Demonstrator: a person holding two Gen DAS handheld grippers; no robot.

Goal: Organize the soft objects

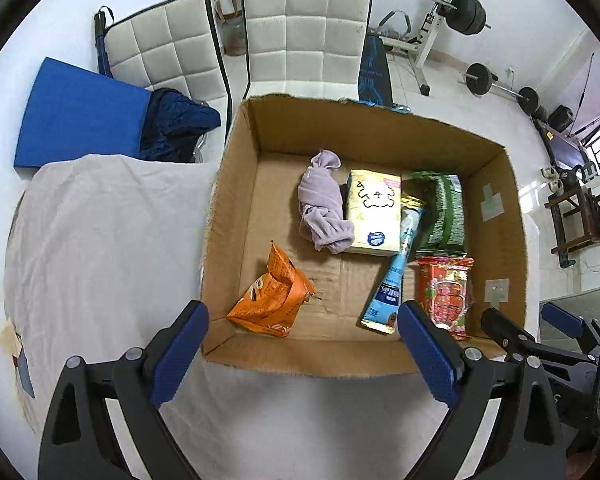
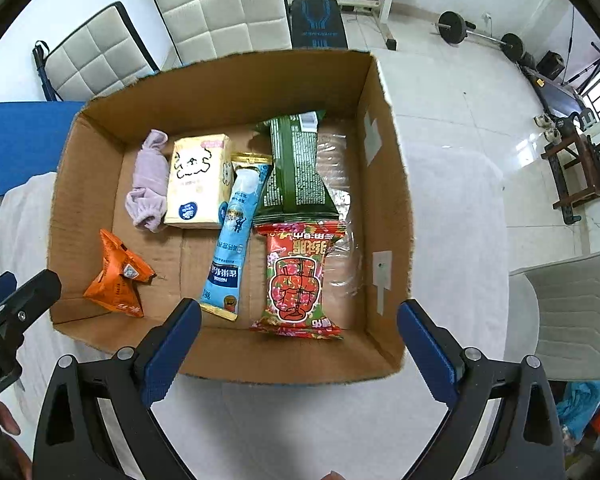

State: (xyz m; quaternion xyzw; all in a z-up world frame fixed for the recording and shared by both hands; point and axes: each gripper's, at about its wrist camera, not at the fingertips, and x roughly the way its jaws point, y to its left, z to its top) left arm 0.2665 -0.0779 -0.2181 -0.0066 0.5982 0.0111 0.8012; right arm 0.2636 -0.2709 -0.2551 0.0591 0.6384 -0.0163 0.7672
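Note:
An open cardboard box (image 1: 236,208) (image 2: 384,208) stands on a table under a white cloth. Inside lie an orange snack bag (image 1: 272,296) (image 2: 118,276), a lilac rolled cloth (image 1: 324,204) (image 2: 148,184), a yellow tissue pack (image 1: 374,212) (image 2: 196,180), a blue sachet (image 1: 394,276) (image 2: 236,236), a green packet (image 1: 442,212) (image 2: 296,168) and a red packet (image 1: 446,296) (image 2: 298,280). My left gripper (image 1: 304,328) is open and empty above the box's near wall. My right gripper (image 2: 300,320) is open and empty above the near wall too.
Two white padded chairs (image 1: 300,32) (image 2: 220,4) stand behind the table. A blue mat (image 1: 80,116) and dark clothing (image 1: 176,124) lie at the back left. Gym equipment (image 1: 464,12) stands at the back right. A grey seat (image 2: 576,312) is at the right.

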